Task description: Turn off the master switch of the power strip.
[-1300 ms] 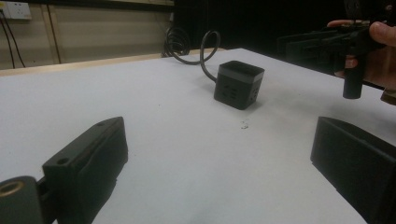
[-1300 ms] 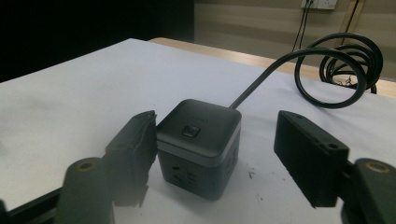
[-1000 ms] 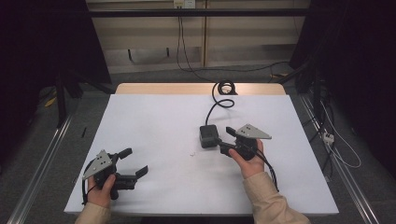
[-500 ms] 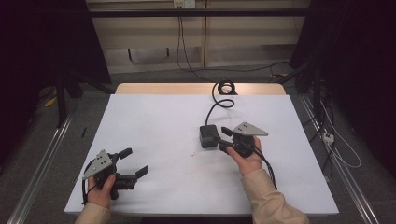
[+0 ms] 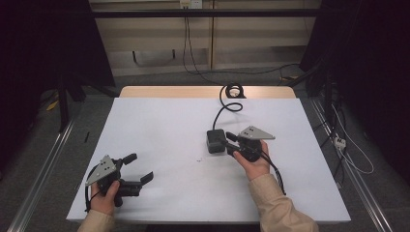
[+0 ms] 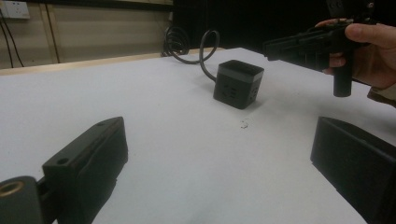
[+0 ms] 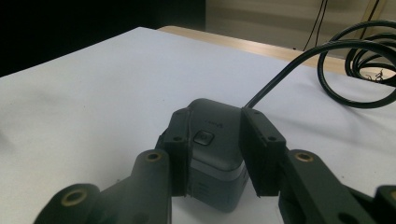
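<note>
Both jaws of the right gripper [image 7: 217,154] have just been closing around the power cube [image 7: 212,154]; pressure should be kept square, cable [image 7: 299,60] untangled. Left gripper [image 5: 137,169] is spread wide.

White table top [image 5: 159,130], pale wood strip along its far edge [image 5: 169,91]. Small dark speck on the white near the middle [image 5: 198,160]. Beyond the table: beige wall panel [image 5: 154,43], thin black cables hanging down it [image 5: 186,38], wall socket at top [image 5: 190,4]. Grey floor, metal rails along both sides [image 5: 46,166]. More loose wires and a white plug on the floor at right [image 5: 340,141]
</note>
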Motion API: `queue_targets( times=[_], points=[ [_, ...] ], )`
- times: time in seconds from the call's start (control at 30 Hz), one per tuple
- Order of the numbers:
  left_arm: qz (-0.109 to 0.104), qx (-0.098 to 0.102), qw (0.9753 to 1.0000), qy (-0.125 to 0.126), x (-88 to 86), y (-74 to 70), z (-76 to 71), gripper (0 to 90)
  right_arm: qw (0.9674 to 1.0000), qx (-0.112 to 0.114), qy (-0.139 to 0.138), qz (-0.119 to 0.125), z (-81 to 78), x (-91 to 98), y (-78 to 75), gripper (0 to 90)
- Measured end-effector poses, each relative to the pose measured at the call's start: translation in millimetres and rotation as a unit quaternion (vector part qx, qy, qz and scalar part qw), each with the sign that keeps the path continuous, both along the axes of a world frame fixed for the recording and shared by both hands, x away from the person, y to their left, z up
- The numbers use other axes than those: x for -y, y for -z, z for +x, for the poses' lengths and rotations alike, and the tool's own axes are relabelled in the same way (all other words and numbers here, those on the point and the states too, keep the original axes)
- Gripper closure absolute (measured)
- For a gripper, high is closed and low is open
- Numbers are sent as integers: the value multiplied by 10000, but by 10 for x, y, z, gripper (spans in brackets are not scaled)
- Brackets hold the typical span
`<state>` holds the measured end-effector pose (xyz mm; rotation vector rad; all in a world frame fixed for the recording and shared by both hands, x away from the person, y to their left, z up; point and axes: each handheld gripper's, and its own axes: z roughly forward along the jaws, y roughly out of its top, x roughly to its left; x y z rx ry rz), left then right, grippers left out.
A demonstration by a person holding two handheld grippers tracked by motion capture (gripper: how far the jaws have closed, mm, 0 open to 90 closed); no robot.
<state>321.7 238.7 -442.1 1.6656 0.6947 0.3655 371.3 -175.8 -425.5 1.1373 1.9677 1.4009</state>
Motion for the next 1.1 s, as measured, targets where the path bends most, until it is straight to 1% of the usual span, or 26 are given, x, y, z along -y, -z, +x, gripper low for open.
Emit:
queue_targets(
  times=[0.37, 0.6, 0.97, 1.03, 1.1],
  points=[
    [-3, -16, 10000, 8, 3, 1, -1, 38, 10000, -23, -44, -53, 22, -27, -6, 672],
    [2, -15, 10000, 12, 1, 2, -1, 38, 9999, 20, -90, -102, 44, -53, -8, 719],
    [11, -16, 10000, 21, 0, 3, -1, 38, 9998, 20, -110, -148, 65, -73, -2, 728],
    [14, -13, 10000, 25, 0, 3, 0, 38, 9998, 22, -99, -152, 70, -75, 3, 733],
    [10, -17, 10000, 22, 0, 3, -1, 38, 9998, 10, -115, -150, 76, -74, 11, 756]
  ],
)
